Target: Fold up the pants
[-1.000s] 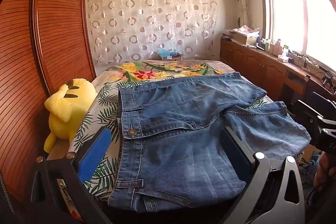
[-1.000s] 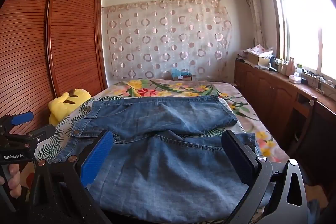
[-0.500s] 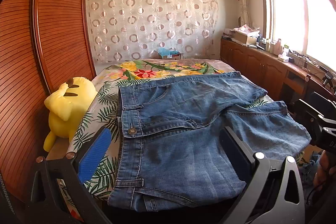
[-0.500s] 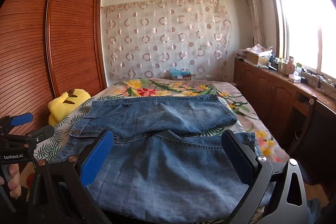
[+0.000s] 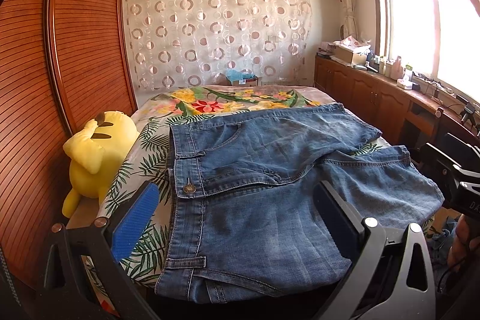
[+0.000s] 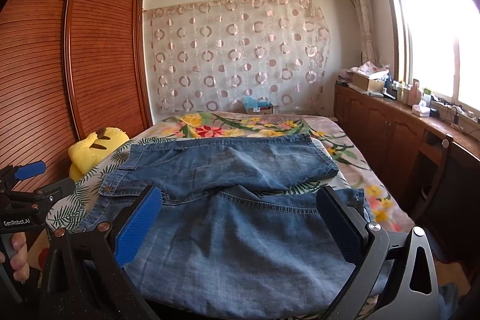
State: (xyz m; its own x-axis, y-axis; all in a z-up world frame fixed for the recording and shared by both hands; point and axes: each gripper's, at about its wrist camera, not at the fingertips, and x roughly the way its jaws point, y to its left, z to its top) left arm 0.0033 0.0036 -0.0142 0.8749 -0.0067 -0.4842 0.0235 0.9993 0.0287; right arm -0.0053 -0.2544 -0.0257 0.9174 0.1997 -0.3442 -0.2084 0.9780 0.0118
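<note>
Blue denim pants lie spread on the near end of a bed, waistband with a metal button to the left, two legs running right. In the right wrist view the same pants fill the foreground. My left gripper hovers open above the waist end, nothing between its blue pads. Over the near leg, my right gripper is open too and holds nothing. Each gripper shows at the edge of the other's view, the right gripper and the left gripper, both held by a hand.
A yellow plush toy sits between the bed's left edge and a wooden slatted wardrobe. The floral bedspread stretches behind the pants. Wooden cabinets with clutter run under the window at right.
Both views have shifted only slightly; the pants lie as before and both grippers stay open.
</note>
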